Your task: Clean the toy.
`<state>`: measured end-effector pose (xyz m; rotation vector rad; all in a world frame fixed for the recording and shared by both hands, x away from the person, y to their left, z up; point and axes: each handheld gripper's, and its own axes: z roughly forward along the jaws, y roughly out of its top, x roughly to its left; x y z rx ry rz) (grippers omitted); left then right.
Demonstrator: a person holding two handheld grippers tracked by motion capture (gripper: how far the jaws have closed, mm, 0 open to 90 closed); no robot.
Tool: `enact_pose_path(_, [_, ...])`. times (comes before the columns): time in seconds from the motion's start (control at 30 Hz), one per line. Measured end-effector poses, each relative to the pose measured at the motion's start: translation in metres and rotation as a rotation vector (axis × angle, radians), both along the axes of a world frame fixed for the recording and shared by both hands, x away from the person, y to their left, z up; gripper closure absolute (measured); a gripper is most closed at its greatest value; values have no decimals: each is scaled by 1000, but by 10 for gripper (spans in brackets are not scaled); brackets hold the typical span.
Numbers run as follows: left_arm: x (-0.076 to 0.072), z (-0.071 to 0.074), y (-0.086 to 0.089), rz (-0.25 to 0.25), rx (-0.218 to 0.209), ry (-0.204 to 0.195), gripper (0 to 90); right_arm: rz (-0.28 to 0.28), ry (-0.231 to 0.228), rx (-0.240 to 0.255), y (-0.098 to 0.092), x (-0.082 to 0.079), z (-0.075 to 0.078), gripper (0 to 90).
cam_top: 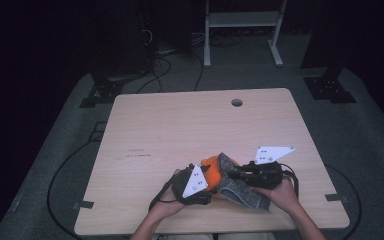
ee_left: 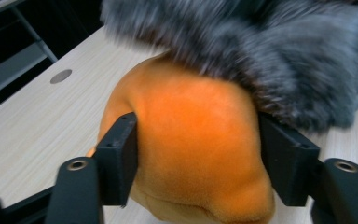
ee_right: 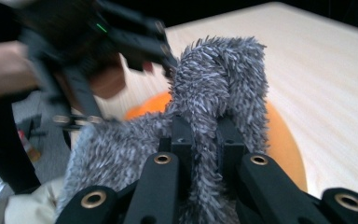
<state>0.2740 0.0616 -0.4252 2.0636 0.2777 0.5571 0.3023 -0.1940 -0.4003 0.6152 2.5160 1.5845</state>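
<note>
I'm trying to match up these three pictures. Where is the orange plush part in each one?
High view: the orange plush part lies low on the table, just right of the left gripper.
Left gripper view: it sits centre frame, between the two black jaws.
Right gripper view: it peeks out behind the grey fur.
Shared landmark: the grey fur lying against the orange.

Orange plush toy point(cam_top: 211, 167) under grey furry cover point(cam_top: 240, 189), on table.
</note>
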Motion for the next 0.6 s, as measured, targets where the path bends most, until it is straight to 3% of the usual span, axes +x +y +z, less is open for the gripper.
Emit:
enact_pose_path(0.07, [5, 0, 4, 24, -58, 58, 192, -8, 16, -6, -3, 1, -5, 809])
enact_pose_path(0.13, [17, -1, 8, 73, -99, 206, 72, -14, 27, -16, -7, 1, -9, 809])
enact_pose_path(0.2, [24, -6, 10, 95, -143, 315, 85, -22, 29, -26, -9, 2, -10, 809])
enact_pose_path(0.23, [25, -8, 11, 80, -155, 335, 127, -30, 29, -38, -10, 2, -10, 809])
enact_pose_path(0.33, [17, -3, 11, 71, -119, 229, 276, -17, 6, -41, -9, 0, -1, 809])
enact_pose_path(0.43, [7, -1, 2, 26, -53, 86, 317, 48, -18, -19, -3, -8, 13, 809])
enact_pose_path(0.5, [-4, 1, -5, -17, -1, -18, 321, 95, -40, -34, 8, -14, 20, 809])
enact_pose_path(0.53, [-7, 2, -7, -24, 29, -47, 323, 104, -54, -55, 13, -16, 20, 809])
enact_pose_path(0.6, [-6, 0, -6, -16, 38, -44, 331, 98, -52, -69, 16, -15, 17, 809])
